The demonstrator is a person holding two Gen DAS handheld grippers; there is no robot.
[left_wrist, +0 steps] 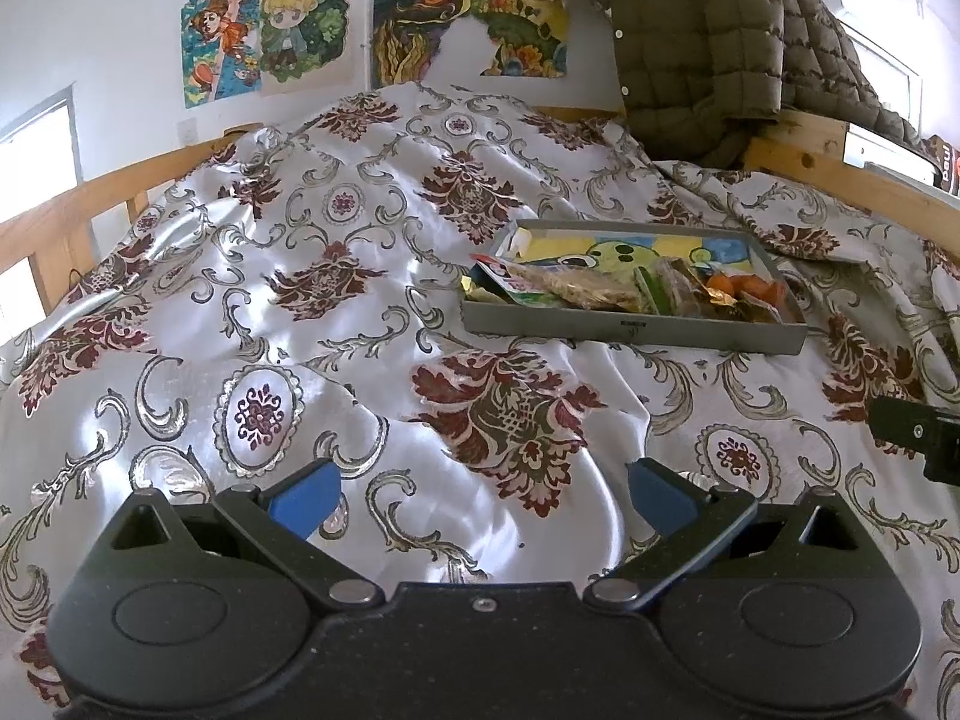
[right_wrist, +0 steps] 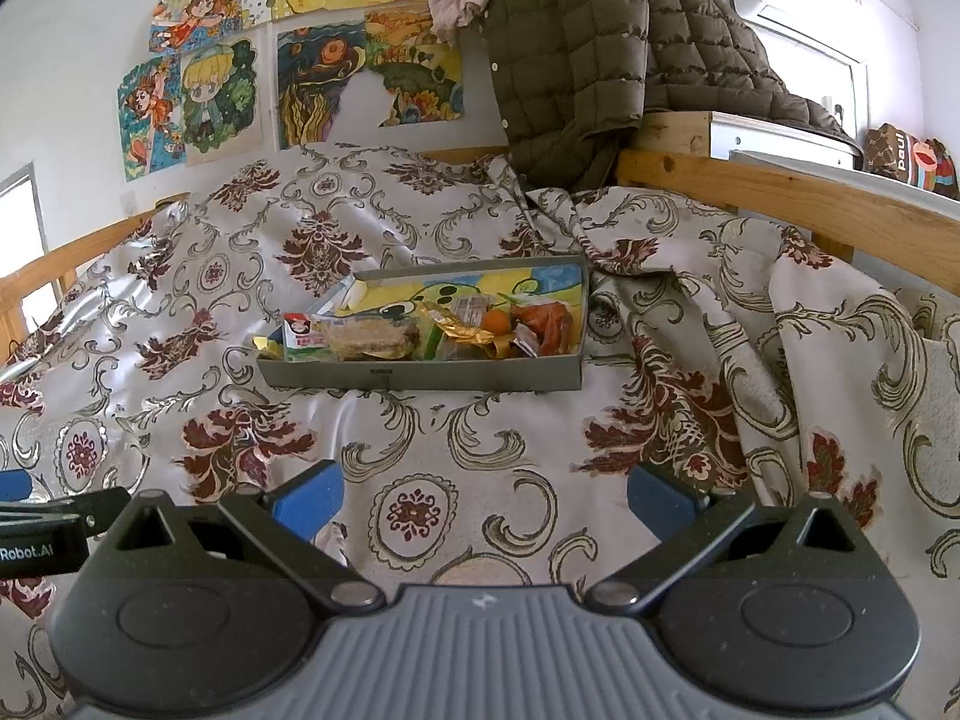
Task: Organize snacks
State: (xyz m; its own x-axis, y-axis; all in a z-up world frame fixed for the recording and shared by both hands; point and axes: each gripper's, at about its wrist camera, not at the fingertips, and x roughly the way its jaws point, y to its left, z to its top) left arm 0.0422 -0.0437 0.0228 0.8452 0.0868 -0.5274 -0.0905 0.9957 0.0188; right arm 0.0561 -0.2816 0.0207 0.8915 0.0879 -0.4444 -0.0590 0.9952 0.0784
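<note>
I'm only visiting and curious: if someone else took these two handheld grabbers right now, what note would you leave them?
Left gripper: jaws open, empty, above the patterned bedspread.
Right gripper: jaws open, empty, facing the tray.
Snacks: all I can see lie in the shallow grey tray on the bed, bunched along its near side; small oranges sit toward its right.
Done: no loose snacks visible on the bedspread.
Left: possibly tidying within the tray; cannot tell.

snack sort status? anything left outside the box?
Done: the snacks all sit inside the grey box on the bedspread; none show loose on the cloth. In hand: nothing, the left gripper and right gripper are both open and empty, short of the box. Left: little visible, maybe tidying inside.
</note>
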